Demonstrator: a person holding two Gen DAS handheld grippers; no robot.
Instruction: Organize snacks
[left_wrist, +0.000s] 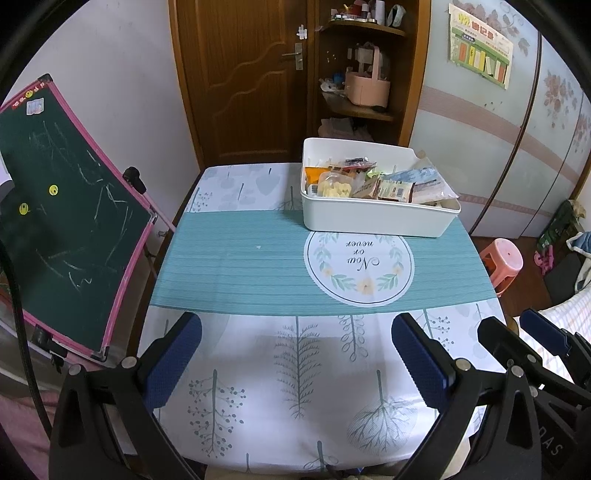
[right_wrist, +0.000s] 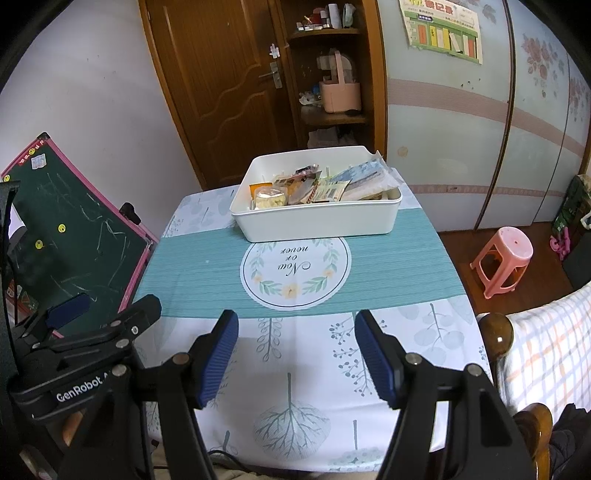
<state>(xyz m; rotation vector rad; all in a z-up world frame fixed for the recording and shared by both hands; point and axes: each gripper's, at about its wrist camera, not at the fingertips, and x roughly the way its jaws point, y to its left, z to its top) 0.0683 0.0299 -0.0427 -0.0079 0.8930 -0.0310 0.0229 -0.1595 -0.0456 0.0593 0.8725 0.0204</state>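
A white plastic bin (left_wrist: 373, 219) stands at the far right of the table, holding several snack packets (left_wrist: 369, 181). It also shows in the right wrist view (right_wrist: 317, 221) with the packets (right_wrist: 317, 186) inside. My left gripper (left_wrist: 295, 332) is open and empty above the table's near edge. My right gripper (right_wrist: 295, 332) is open and empty, also above the near edge, and it appears at the right of the left wrist view (left_wrist: 509, 328). The left gripper appears at the left of the right wrist view (right_wrist: 103, 302). Both are well short of the bin.
The table (left_wrist: 258, 258) has a teal-banded cloth with a round emblem (left_wrist: 358, 266). A green chalkboard (left_wrist: 62, 214) leans at the left. A pink stool (right_wrist: 504, 258) stands on the floor at the right, next to a bed with a wooden post (right_wrist: 495, 332). A wooden door and shelf are behind.
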